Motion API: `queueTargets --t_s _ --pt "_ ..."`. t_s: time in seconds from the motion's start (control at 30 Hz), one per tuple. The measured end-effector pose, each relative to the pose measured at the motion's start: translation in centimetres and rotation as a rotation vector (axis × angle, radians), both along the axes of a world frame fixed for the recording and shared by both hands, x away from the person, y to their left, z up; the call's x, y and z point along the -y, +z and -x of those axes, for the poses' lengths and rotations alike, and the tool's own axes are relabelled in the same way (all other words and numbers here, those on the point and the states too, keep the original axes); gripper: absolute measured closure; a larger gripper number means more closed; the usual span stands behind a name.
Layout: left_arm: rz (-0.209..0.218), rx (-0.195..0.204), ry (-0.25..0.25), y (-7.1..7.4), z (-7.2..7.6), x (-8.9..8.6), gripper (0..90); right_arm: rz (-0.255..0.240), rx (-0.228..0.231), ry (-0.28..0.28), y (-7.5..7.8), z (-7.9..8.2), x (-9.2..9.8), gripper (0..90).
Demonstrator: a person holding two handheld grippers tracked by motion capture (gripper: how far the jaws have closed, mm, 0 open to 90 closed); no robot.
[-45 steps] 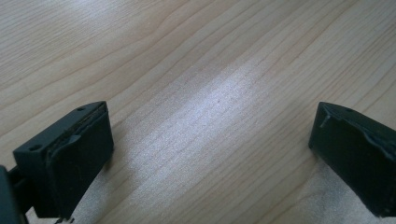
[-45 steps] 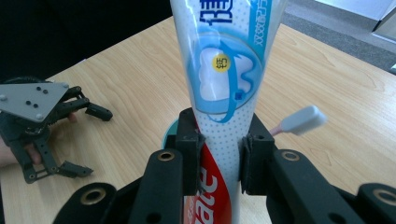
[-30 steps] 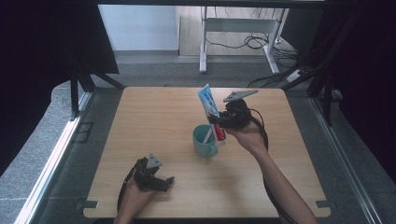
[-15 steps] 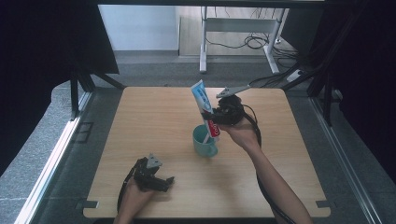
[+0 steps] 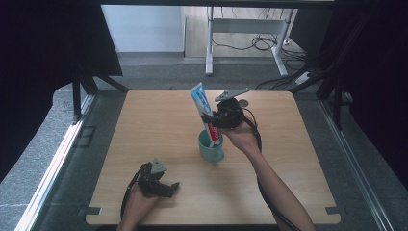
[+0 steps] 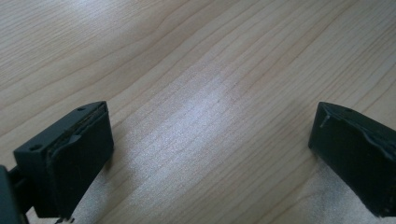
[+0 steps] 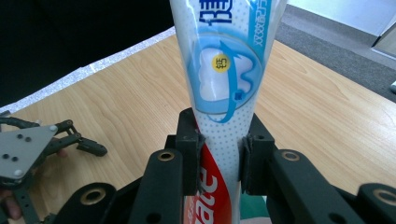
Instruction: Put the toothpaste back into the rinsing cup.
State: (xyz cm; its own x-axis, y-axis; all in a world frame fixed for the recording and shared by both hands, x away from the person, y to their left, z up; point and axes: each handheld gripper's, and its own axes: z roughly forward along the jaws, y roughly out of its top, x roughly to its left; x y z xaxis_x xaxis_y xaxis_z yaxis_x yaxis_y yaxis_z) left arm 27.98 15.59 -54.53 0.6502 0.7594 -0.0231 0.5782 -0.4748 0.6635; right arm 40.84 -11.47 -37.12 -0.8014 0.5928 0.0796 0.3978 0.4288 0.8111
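Right gripper view: hand-held gripper [image 7: 219,161] clamping toothpaste tube [image 7: 223,79].

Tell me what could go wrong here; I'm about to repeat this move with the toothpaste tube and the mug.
1. The right tongs pinch the toothpaste tube at its middle; tilted as it is, its lower end could catch the rim of the teal mug.
2. A push there might tip the mug, since the left tongs rest open on the table, well away from it.

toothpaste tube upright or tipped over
Roughly upright, leaning: the toothpaste tube stands cap end down over the mug, clamped by the right hand-held gripper.
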Motion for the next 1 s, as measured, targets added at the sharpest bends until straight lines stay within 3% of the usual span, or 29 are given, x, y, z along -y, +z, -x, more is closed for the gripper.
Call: queueTargets --t_s 1.0 --pt "0.001 -0.002 0.0 0.0 0.0 0.0 0.0 0.009 -0.009 -0.011 -4.3 -0.3 0.0 72.3"
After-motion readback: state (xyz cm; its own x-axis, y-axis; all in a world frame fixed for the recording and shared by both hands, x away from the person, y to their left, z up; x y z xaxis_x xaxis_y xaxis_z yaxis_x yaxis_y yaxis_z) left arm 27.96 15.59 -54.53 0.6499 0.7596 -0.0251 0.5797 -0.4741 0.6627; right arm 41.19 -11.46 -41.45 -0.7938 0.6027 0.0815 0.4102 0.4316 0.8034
